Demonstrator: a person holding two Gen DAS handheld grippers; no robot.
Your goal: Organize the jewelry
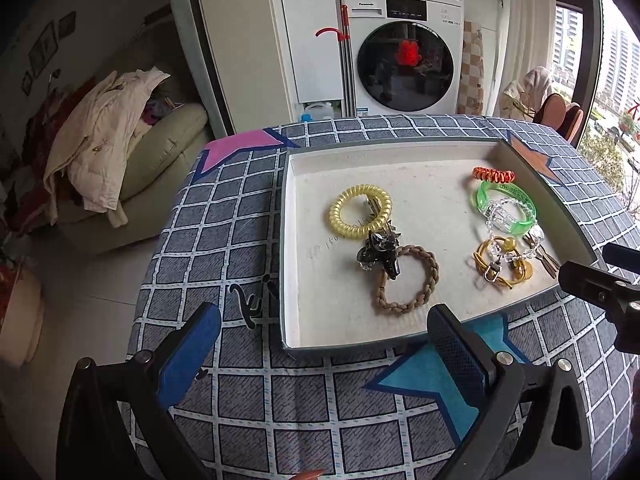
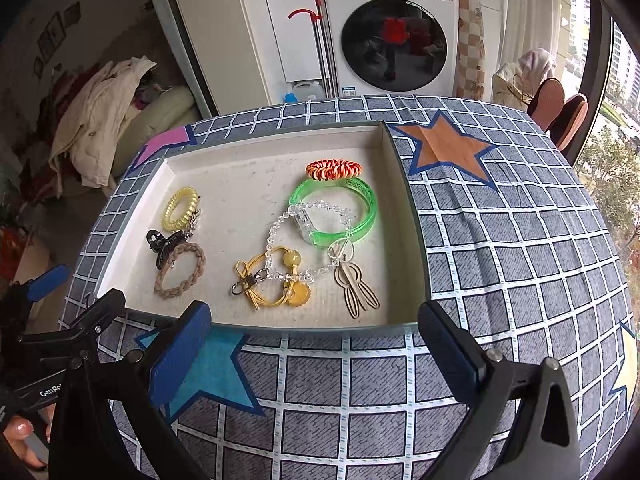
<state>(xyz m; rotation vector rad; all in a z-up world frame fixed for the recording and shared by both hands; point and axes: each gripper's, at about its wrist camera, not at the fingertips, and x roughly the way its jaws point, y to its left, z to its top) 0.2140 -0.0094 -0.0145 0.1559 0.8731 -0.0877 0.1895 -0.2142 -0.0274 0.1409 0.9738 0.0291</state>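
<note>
A shallow white-lined tray (image 1: 285, 240) (image 2: 405, 200) lies on the checked table. On its left side are a yellow coil hair tie (image 1: 360, 212) (image 2: 181, 209), a black claw clip (image 1: 378, 254) (image 2: 164, 246) and a brown braided tie (image 1: 434, 270) (image 2: 176, 290). On its right side are an orange coil tie (image 1: 493, 175) (image 2: 333, 169), a green bangle (image 1: 506, 190) (image 2: 368, 200), a clear bead bracelet (image 2: 276, 228), a yellow cord charm (image 2: 288, 296) and wooden earrings (image 2: 356, 292). My left gripper (image 1: 324, 344) and right gripper (image 2: 316, 344) hover open and empty before the tray's near rim.
The tablecloth (image 2: 500, 240) bears star patches and drops off at a rounded edge. A washing machine (image 1: 404, 52) stands behind the table and a sofa with piled clothes (image 1: 104, 148) is to the left. Bare cloth lies right of the tray.
</note>
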